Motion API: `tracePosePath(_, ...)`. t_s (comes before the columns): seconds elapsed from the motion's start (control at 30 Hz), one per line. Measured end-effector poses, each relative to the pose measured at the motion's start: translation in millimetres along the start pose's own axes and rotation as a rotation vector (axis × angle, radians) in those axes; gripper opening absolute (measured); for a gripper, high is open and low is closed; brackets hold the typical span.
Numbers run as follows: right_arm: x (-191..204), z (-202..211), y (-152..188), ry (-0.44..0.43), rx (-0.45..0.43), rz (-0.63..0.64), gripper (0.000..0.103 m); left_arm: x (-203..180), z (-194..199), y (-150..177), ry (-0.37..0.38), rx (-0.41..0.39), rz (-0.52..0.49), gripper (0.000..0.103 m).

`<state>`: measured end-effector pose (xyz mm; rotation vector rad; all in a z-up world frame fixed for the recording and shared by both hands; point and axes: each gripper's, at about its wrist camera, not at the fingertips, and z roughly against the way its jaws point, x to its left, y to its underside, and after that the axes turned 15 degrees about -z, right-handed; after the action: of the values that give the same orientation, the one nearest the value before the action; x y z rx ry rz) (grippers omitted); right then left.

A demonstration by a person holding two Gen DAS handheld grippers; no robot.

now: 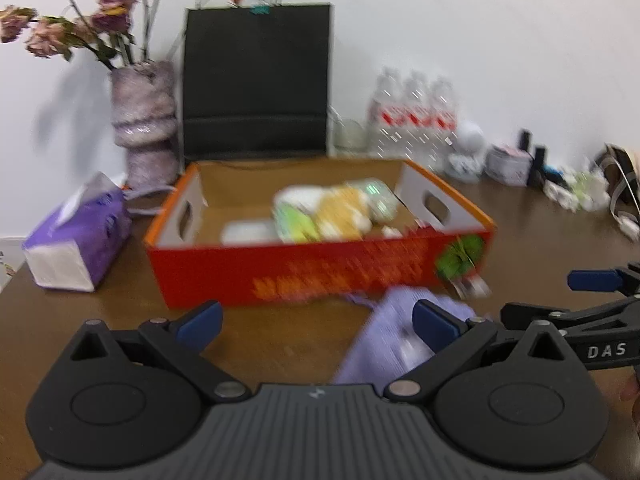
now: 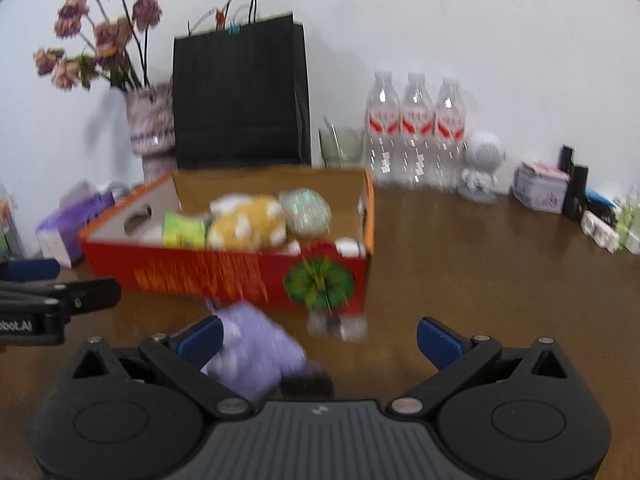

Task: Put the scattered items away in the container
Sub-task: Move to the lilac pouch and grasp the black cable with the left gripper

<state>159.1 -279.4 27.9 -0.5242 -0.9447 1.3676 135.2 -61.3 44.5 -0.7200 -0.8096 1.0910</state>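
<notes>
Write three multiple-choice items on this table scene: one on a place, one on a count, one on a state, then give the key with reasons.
1. Where does the purple cloth lie?
A. inside the box
B. on the table in front of the box
C. on the tissue pack

2. How many water bottles stand by the wall?
A. two
B. three
C. five

3. How does the right claw stand?
A. open, holding nothing
B. shut on the cloth
C. shut on a bottle

Key: 1 B, the cloth rests on the brown table before the red box. 2 B, three red-labelled bottles stand side by side. 3 A, its blue fingers are spread wide with nothing between.
</notes>
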Motion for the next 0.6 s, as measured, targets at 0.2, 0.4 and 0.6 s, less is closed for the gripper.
tracePosePath(0.2,-23.2,6.7,30.2,0.033,0.063,0.031,0.103,-34.6,-1.2,17.7,0.075,0.043,-0.070,0.103)
tracePosePath(0.4,-44.1,12.5,34.6,0.042,0.073,0.018,0.103,-54.7,-10.2,23.4,0.091,0.077,-0.081,0.103)
tracePosePath(0.6,-54.2,11.7,34.5,0.019,0.080,0.005,0.103,-66.1,-27.9,23.9,0.134,0.094,-0.124,0.090)
